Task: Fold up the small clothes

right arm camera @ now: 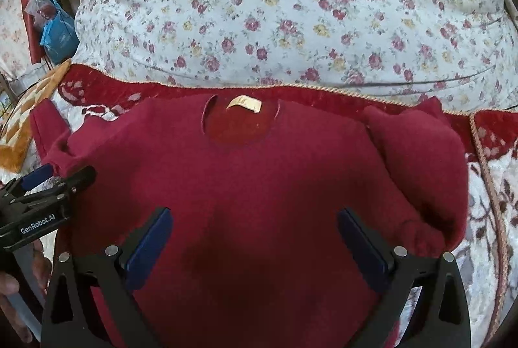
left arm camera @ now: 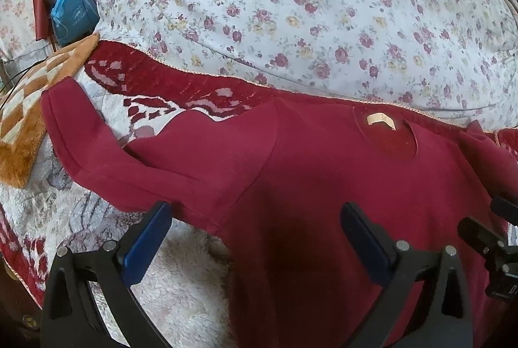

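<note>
A big floral pillow point(right arm camera: 291, 7) fills the far side of the bed, and in front of it a red-and-white patterned blanket point(left arm camera: 181, 88) carries the garment. The dark red sweater point(right arm camera: 252, 179) lies flat on that blanket, front up, neckline and tan neck label point(right arm camera: 244, 104) toward the pillow and the hem toward the person, so its long axis runs straight away from both grippers.

Its two sleeves differ. The sleeve on the person's left point(left arm camera: 97, 150) stretches out sideways, its cuff reaching toward an orange checked mat point(left arm camera: 22, 127). The sleeve on the person's right point(right arm camera: 417, 160) is already doubled back along the body's edge.

The left gripper point(left arm camera: 255, 215) hovers with its fingers spread wide and nothing between them, straddling the armpit where the outstretched sleeve joins the body. The right gripper point(right arm camera: 254, 221) hangs over the middle of the chest, fingers likewise wide apart and empty.

The outstretched sleeve looks like the next thing to fold in, and it lies up and to the left of the left gripper's fingers, which are plainly the nearer pair.
</note>
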A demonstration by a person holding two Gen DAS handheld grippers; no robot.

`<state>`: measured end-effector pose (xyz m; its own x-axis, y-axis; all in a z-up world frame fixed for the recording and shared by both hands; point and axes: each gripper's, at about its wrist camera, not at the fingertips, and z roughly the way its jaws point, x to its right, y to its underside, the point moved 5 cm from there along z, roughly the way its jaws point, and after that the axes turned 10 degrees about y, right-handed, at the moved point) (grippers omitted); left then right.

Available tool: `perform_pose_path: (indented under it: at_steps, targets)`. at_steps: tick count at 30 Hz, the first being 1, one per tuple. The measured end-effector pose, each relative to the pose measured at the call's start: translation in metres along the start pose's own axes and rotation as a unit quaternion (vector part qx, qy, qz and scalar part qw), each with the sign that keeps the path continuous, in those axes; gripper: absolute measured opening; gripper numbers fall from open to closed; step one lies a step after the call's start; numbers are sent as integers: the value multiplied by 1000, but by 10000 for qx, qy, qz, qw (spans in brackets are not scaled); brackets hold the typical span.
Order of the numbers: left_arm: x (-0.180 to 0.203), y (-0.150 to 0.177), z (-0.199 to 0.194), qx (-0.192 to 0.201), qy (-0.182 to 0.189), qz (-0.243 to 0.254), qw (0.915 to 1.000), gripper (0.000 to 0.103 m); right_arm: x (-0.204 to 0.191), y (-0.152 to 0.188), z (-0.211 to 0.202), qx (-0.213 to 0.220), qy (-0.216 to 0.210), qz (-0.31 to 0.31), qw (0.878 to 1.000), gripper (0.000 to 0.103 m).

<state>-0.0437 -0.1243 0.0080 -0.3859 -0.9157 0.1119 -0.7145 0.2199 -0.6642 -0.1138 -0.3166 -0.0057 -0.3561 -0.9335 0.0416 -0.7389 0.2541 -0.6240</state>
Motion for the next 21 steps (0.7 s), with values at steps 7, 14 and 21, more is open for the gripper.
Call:
perform_pose_path:
  at_steps: [7,14,21]
  targets:
    - [1,1,0,-8,4,-38,10000,103,-5,3,1,108,124,-74,9998,103]
    - [3,1,1,-17,21,5,10000,103,5,3,5,41,329,81,9994,103]
    - [8,3,2,-44,115,52,9999,103,2,3,6,17,397,23,9992,103]
